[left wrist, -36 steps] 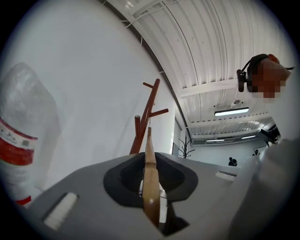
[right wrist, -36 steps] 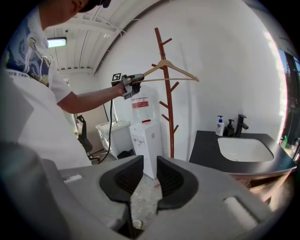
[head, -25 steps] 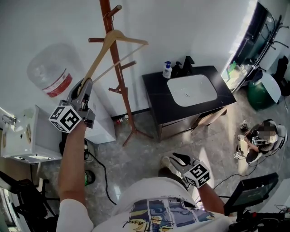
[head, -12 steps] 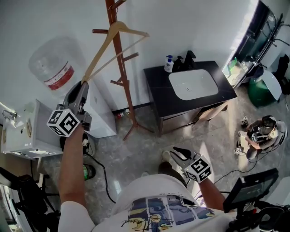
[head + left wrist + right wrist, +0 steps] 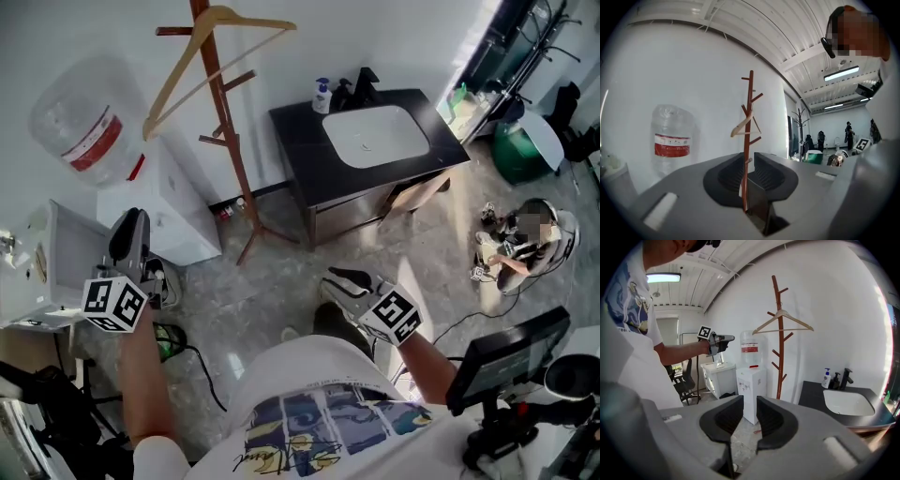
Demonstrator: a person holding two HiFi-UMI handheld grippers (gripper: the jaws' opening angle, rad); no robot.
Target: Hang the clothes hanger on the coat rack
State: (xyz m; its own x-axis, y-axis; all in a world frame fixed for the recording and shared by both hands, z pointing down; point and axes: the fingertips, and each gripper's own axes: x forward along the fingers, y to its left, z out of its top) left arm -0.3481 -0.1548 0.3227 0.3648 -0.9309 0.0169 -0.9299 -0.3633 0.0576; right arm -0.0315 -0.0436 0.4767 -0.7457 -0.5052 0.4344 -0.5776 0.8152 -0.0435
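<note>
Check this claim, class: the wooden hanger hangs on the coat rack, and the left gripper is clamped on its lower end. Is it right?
Not quite. The hanger does hang on the coat rack, but the left gripper grips nothing: the left gripper view shows its jaws slightly apart and empty, well away from the hanger.

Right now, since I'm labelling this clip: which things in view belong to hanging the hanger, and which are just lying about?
Belongs to the job:
wooden hanger, hanging on the coat rack
left gripper, empty
right gripper, empty

Just lying about:
water bottle
sink
soap bottle
monitor
</note>
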